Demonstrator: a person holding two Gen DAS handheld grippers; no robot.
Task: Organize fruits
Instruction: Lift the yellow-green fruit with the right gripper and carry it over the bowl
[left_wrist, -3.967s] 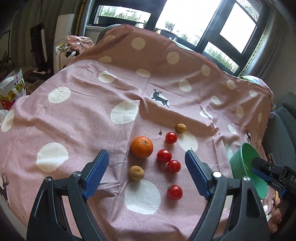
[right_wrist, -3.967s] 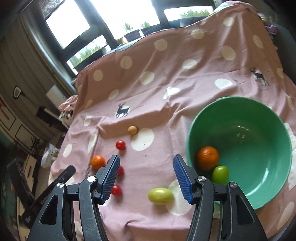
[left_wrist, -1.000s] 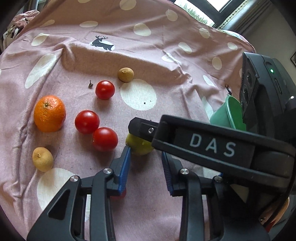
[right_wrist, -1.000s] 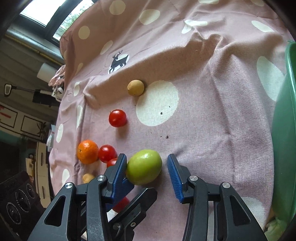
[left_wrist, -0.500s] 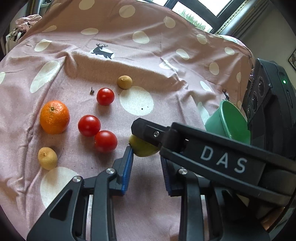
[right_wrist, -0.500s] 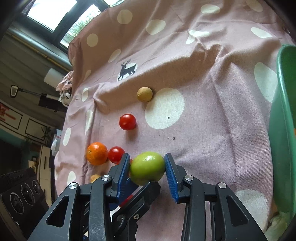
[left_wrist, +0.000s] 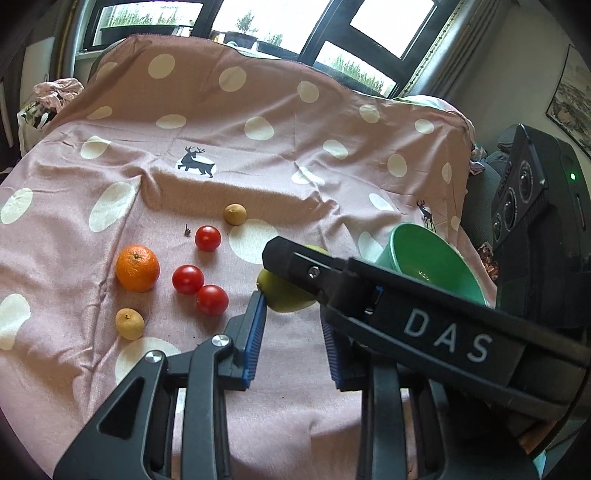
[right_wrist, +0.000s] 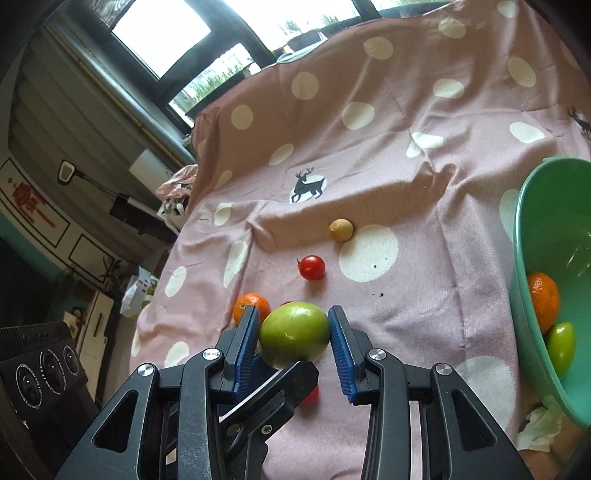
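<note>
My right gripper (right_wrist: 293, 341) is shut on a green fruit (right_wrist: 294, 335) and holds it above the pink dotted cloth; that fruit also shows in the left wrist view (left_wrist: 284, 293), partly hidden by the right gripper's arm. My left gripper (left_wrist: 293, 338) is partly open and empty, just below the right one. The green bowl (right_wrist: 524, 295) at the right holds an orange (right_wrist: 543, 301) and a small green fruit (right_wrist: 561, 347). On the cloth lie an orange (left_wrist: 137, 268), three red tomatoes (left_wrist: 188, 279) and two small tan fruits (left_wrist: 129, 324).
The bowl also shows in the left wrist view (left_wrist: 448, 271) near the cloth's right edge. A crumpled white tissue (right_wrist: 537, 430) lies below the bowl. Windows stand behind the cloth-covered surface.
My right gripper closed on the green fruit and lifted it off the cloth. Both grippers rose and drew back, so more of the cloth and the bowl shows.
</note>
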